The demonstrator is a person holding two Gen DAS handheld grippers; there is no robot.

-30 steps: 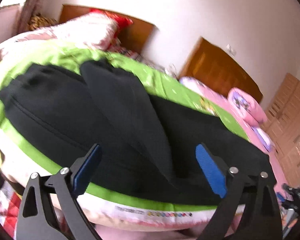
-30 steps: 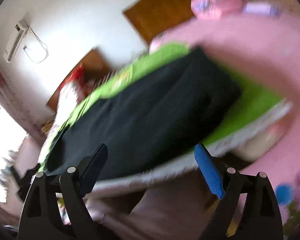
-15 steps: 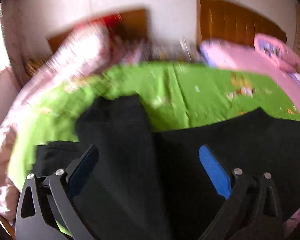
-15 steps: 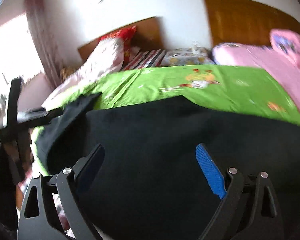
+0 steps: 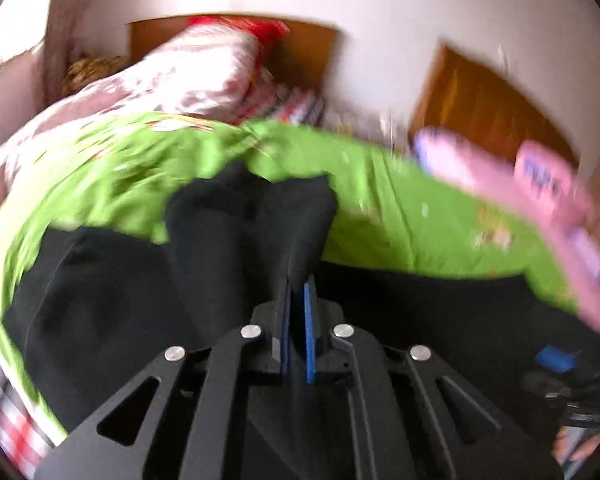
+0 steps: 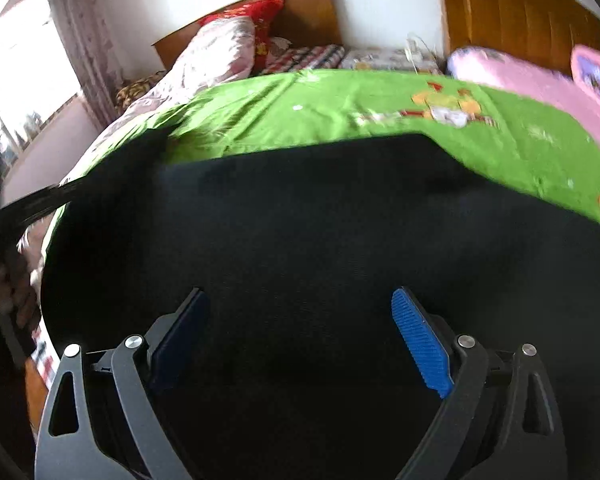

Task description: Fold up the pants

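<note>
Black pants (image 5: 112,292) lie spread on a green bed sheet (image 5: 400,216). My left gripper (image 5: 298,304) is shut on a raised fold of the black pants, whose cloth rises from between the blue pads. In the right wrist view the pants (image 6: 300,220) fill the lower half of the frame. My right gripper (image 6: 300,336) is open and empty, its blue pads (image 6: 418,344) just above the black cloth. The left gripper's black frame (image 6: 24,204) shows at the far left of the right wrist view.
A floral quilt (image 6: 216,60) and a red pillow (image 6: 256,12) are piled at the wooden headboard (image 6: 300,4). A pink bed (image 6: 540,84) with a pink pillow (image 5: 548,176) stands to the right. A window (image 6: 16,80) is at the left.
My left gripper has shut on a fold of the pants; it was open before. My right gripper has come in low over the pants and stays open.
</note>
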